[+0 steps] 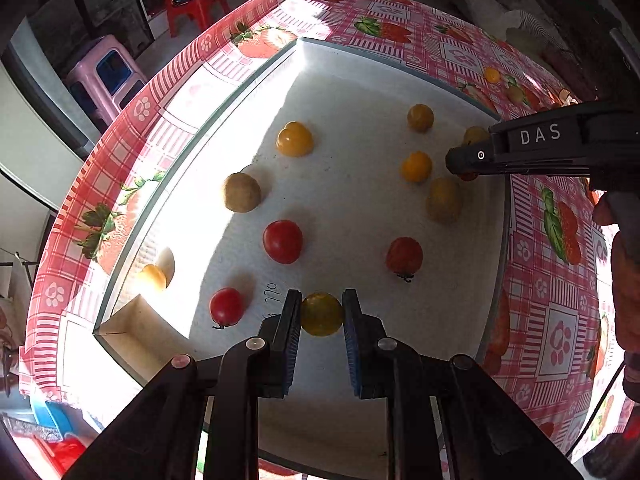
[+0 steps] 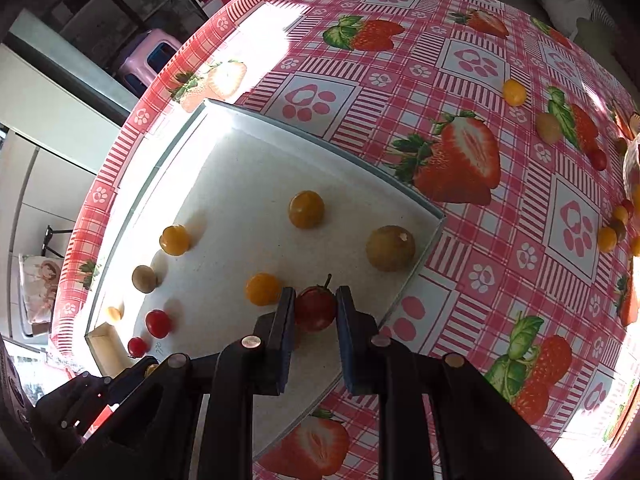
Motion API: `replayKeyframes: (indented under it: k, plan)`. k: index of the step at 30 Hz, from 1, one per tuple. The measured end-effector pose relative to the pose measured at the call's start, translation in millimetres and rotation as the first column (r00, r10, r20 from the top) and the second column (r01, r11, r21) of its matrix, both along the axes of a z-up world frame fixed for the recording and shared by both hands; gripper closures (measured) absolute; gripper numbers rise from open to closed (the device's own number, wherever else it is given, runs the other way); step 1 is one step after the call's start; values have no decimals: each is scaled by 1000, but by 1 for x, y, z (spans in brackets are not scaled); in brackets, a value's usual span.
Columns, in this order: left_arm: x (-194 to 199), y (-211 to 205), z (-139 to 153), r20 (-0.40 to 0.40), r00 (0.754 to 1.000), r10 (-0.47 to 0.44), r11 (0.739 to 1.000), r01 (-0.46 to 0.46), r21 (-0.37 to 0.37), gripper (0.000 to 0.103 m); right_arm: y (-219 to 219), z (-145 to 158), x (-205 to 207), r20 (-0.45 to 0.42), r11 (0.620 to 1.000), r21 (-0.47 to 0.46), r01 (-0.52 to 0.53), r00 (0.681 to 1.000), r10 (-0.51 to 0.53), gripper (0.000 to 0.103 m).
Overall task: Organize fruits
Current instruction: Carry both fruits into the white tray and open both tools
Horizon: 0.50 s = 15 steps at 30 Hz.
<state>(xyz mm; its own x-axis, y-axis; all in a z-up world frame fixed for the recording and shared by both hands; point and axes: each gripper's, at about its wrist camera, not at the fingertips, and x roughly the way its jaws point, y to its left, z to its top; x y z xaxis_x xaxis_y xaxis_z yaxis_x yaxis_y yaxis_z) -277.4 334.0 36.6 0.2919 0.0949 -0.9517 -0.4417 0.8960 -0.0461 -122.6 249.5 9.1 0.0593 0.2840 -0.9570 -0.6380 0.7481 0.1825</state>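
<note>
**Two small fruits pinched over the white tray**

The table (image 2: 460, 80) was covered with a smooth, glossy pink checked cloth printed with strawberries and paw marks. On it lay a shallow square white tray (image 1: 360, 80) with a thin raised rim and a matt, slightly grainy floor, where round yellow, red and brownish fruits were spread apart.

The left gripper (image 1: 322, 312) held a round dull-yellow cherry tomato (image 1: 322, 314) between its jaws, just above the near part of the tray. The right gripper (image 2: 316, 308) pinched a round dark-red cherry tomato with a green stem (image 2: 316, 307) in the same way, near the tray's right edge.

I judged these fruits to be very light, with a smooth, slippery and thin skin over soft flesh. They would burst under hard pressure and roll when set down. The best hold seemed to be across the widest middle, with gentle force, away from the stem.
</note>
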Motion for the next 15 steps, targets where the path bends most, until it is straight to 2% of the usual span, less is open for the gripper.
replayKeyframes:
  k: [10, 13, 15]
  plan:
    - [2, -8, -8, -45, 999, -28, 999, 29, 34, 81, 14, -12, 2, 12, 998, -56, -43, 999, 43, 79]
    - [7, -9, -10, -53, 998, -37, 998, 40, 45, 80, 18, -13, 3, 1, 998, -50, -42, 999, 42, 73]
    - [7, -9, -9, -58, 997, -43, 998, 45, 47, 80, 19, -10, 4, 7, 998, -41, -37, 999, 38, 65]
